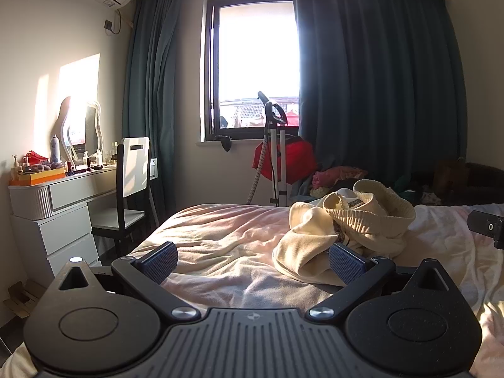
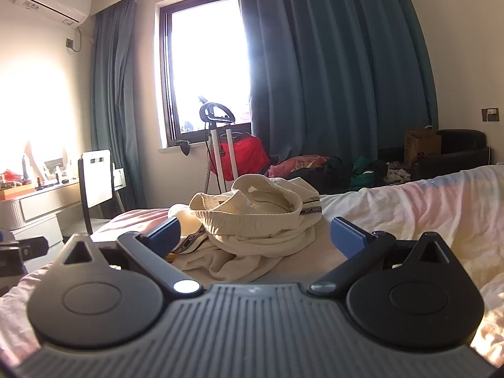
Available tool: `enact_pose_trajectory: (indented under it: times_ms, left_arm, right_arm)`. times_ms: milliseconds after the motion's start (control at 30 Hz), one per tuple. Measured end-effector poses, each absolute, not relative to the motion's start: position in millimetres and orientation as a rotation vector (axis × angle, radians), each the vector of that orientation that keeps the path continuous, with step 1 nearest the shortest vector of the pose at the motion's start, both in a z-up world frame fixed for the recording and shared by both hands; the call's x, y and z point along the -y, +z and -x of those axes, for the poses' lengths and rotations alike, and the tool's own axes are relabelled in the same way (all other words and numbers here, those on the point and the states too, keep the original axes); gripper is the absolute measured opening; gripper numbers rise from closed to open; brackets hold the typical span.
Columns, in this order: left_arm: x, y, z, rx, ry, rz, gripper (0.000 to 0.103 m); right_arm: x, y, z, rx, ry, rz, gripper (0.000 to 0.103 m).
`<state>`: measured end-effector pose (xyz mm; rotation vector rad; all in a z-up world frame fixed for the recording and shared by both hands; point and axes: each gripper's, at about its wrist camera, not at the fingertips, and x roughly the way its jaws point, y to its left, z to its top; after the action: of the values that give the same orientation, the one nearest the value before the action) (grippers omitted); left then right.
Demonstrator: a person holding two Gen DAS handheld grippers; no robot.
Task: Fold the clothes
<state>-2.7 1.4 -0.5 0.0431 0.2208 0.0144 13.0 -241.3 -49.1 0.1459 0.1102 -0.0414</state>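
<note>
On bed [image 1: 220,239], both tongs [image 1: 252,261] [image 2: 263,236] wide apart, empty

"NOT-SIMPLE"-like lettering on cream garment [image 2: 252,220] trim band [image 2: 310,211], last letters unclear

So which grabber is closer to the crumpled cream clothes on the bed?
Right. The right gripper faces the crumpled cream garment with open jaws; the left gripper, also open, sits left of it.

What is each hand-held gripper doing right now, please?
Left hand-held gripper: open, holding nothing.
Right hand-held gripper: open, empty, facing the crumpled cream knitted garment.
</note>
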Motion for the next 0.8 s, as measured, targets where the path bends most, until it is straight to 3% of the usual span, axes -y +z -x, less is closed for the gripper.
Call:
enact_pose_trajectory:
  times_ms: [800]
  left_arm:
    - [-2, -4, 0, -0.247, -0.026, -0.013, 0.103]
  right_arm:
    - [250, -45, -13, -0.186, -0.158, -0.143, 0.102]
